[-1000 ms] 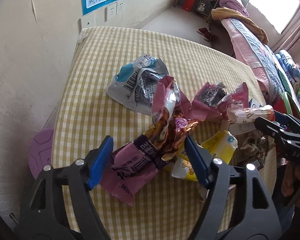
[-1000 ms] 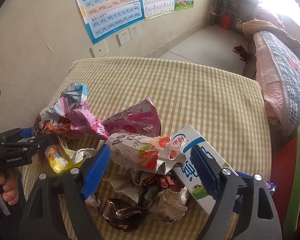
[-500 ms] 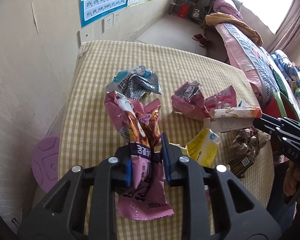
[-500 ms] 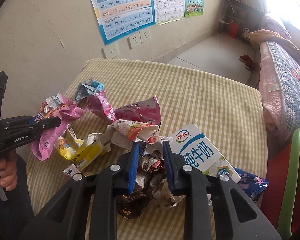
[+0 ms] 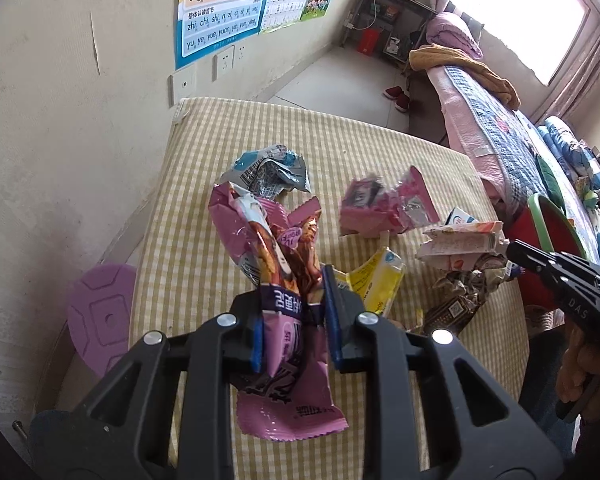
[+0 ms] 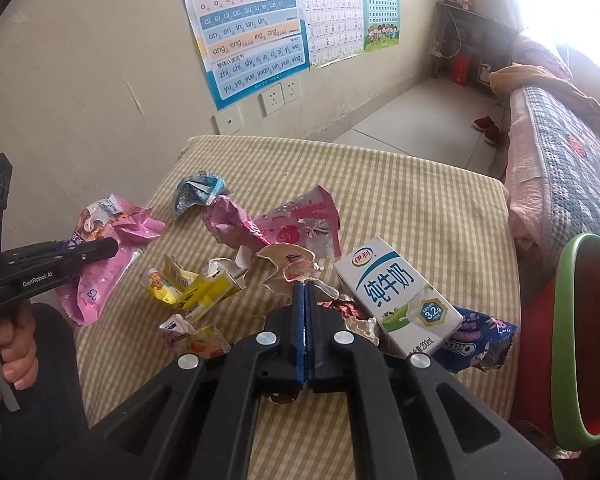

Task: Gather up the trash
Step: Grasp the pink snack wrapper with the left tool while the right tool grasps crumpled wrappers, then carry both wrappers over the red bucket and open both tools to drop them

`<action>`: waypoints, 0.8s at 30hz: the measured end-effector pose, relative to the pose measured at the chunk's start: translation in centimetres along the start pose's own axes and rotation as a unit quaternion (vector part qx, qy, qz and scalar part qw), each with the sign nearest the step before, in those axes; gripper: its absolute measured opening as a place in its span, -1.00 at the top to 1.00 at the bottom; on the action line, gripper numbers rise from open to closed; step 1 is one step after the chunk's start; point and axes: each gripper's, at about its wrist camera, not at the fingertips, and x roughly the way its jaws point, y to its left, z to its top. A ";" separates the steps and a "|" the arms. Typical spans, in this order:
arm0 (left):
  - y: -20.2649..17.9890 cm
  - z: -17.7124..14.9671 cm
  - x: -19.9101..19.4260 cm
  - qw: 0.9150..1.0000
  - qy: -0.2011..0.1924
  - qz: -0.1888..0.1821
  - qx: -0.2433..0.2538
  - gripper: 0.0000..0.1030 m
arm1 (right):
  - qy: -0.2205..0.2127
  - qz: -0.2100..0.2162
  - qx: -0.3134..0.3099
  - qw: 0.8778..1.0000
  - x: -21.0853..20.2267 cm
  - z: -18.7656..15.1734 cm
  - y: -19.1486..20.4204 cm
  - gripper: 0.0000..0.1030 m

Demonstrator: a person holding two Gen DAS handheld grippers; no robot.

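Left wrist view: your left gripper point(image 5: 294, 316) pinches the pink wrapper point(image 5: 276, 264) above the checked table point(image 5: 380, 152); your right gripper point(image 6: 305, 300) clamps the torn strawberry wrapper point(image 6: 290, 268) (both picked up). Next, carry them to wherever you're gathering trash.

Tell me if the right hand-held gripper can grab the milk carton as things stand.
Probably not yet: the right hand-held gripper is shut on the pale crumpled wrapper. The milk carton lies uncovered just beside it, so the path looks free once it lets go.

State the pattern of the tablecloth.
The tablecloth has a yellow-and-white check, clearest in the right wrist view.
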 end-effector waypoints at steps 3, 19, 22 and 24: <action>-0.8 -0.1 -1.1 1.000 -0.009 -0.007 0.003 0.55 | -0.013 0.001 0.001 1.000 -1.3 -0.1 0.0 0.99; -5.7 -0.4 -5.4 0.998 -0.042 -0.041 0.026 0.55 | -0.087 -0.007 0.020 0.996 -8.8 0.2 -0.6 0.99; -6.6 -0.3 -6.1 0.997 -0.046 -0.047 0.031 0.55 | -0.096 -0.007 0.026 0.995 -9.8 -0.1 -1.1 0.99; -7.4 -0.2 -6.4 0.997 -0.047 -0.050 0.036 0.55 | -0.101 -0.007 0.032 0.994 -10.5 -0.3 -1.5 0.99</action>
